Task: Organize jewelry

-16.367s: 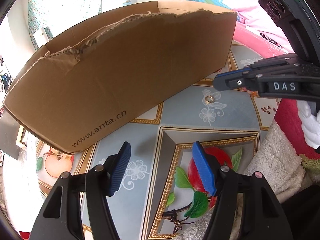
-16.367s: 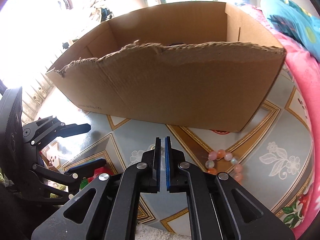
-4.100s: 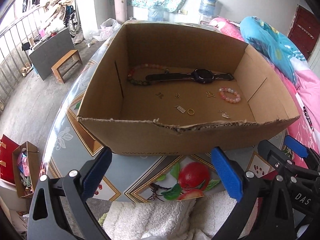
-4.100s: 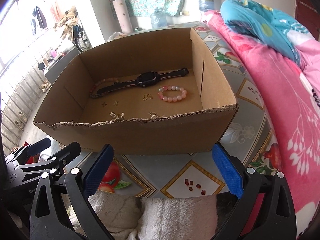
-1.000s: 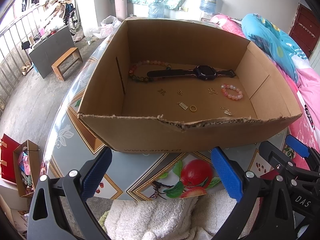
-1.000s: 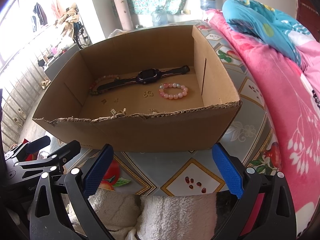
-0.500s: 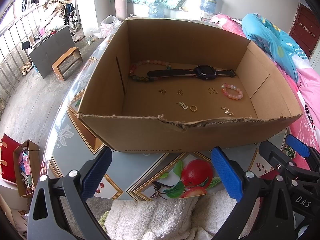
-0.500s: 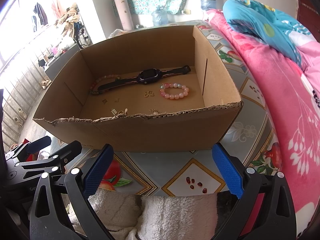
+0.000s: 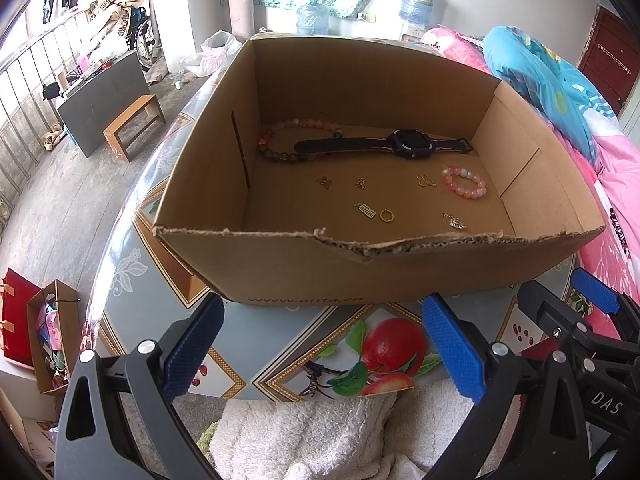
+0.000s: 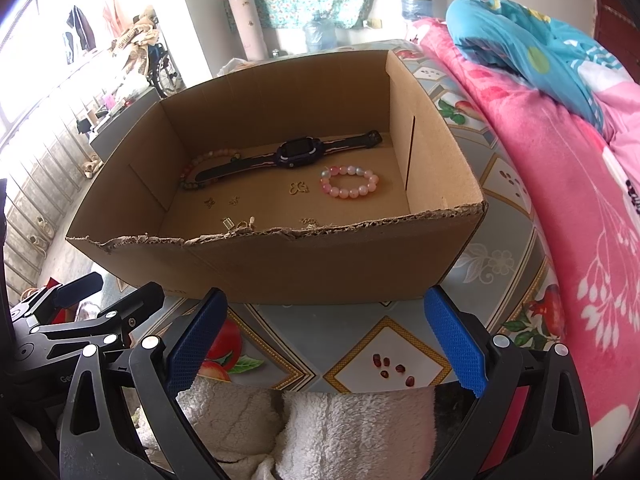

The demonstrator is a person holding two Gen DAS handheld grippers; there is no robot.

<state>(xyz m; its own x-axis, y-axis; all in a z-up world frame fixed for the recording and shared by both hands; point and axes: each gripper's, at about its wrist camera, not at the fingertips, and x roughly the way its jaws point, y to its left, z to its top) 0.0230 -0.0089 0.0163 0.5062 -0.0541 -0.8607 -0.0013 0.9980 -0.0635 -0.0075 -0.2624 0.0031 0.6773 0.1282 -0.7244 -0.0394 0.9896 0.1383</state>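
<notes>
We find the jewelry, watch (image 9: 408, 145) and bracelet (image 9: 464, 182) included, all lying inside the box (image 9: 360, 268) on the desk, both tongs (image 9: 320, 344) (image 10: 324, 338) spread empty: task apparently complete.

An open brown cardboard box (image 9: 280, 276) with a torn near edge sits on a table. Jewelry lies spread flat on its floor. A dark wristwatch (image 9: 408, 145) stretches unbuckled along the far wall, its strap overlapping a long beaded necklace (image 9: 280, 140) of pink and green beads at the far left. A small pink bead bracelet (image 9: 464, 182) lies in a closed loop at the right, apart from the watch. Small gold charms (image 9: 362, 184) are scattered mid-floor, and a gold ring (image 9: 387, 215) lies nearer the torn edge.
</notes>
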